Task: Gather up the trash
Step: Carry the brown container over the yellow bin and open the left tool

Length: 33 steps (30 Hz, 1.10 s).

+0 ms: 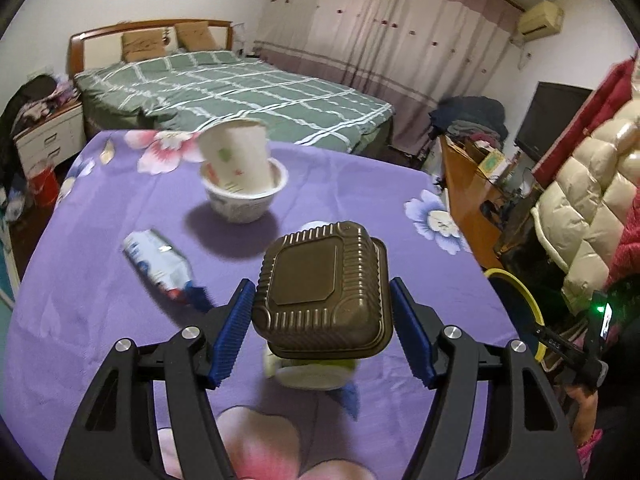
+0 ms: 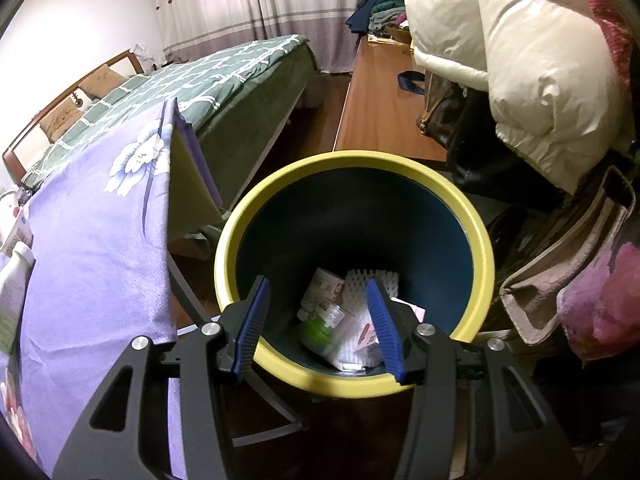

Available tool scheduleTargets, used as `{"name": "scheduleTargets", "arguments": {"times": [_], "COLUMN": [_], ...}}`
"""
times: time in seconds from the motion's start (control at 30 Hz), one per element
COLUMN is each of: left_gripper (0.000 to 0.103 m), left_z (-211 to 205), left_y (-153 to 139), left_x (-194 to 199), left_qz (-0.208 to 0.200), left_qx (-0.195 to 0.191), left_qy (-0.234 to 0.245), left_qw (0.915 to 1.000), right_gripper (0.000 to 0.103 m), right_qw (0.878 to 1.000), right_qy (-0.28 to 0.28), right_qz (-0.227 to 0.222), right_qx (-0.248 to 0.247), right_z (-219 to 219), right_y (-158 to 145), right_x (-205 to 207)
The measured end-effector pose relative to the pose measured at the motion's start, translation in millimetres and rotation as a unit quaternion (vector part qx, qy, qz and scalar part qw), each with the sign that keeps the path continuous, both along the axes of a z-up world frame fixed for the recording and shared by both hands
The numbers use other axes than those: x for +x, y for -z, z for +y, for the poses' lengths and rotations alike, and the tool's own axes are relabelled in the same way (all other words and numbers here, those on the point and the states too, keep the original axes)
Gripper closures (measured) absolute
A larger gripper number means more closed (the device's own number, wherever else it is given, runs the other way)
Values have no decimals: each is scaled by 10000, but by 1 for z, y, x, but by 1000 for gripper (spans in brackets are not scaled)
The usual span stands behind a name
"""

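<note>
Left gripper (image 1: pixel 322 330) grasps brown box (image 1: pixel 322 284) above table (image 1: pixel 100 320). Right gripper (image 2: pixel 320 328) released, empty, over bin (image 2: pixel 476 236); trash (image 2: pixel 340 324) inside.

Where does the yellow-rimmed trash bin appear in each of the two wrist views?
Left wrist view: only an arc of the bin's yellow rim shows at the right edge, beyond the purple tablecloth.
Right wrist view: the trash bin fills the centre, seen from above, with trash inside.
Shared landmark: the green checked bed.
</note>
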State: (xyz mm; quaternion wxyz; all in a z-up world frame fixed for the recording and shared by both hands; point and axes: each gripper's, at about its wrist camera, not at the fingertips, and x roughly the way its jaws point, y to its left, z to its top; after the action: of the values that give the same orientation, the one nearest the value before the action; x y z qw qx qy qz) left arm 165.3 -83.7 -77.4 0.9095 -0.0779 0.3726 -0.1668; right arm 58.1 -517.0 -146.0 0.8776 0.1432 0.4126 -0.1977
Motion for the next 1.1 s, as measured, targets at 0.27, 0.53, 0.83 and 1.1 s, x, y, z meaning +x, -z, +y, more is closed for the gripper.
{"name": "scheduleTargets", "arguments": {"times": [0.27,0.53,0.83,1.1], "left_gripper": [36,36,36,36], "left_z": [-63,-165,-295,-389], "left_y": [-17,-23,-18,16], "left_x": [7,12,1,-7], "left_qz": [-141,-208,-229,139], "left_qx": [93,297,505,770], "left_qy": [602,1480,2537,3156], "left_qw": [9980,9883,9657,9457], "right_gripper": [54,54,54,54], "right_qw": [9998,9991,9972,9961], "right_qy": [136,291,585,747], "right_qz": [-89,-255,-372,-317], "right_qx": [-149,-195,-270,-337], "right_z": [-13,-34,-59,-75], "right_y": [-8,-21,-28,-26], "right_x": [-18,-50,-82,-99]}}
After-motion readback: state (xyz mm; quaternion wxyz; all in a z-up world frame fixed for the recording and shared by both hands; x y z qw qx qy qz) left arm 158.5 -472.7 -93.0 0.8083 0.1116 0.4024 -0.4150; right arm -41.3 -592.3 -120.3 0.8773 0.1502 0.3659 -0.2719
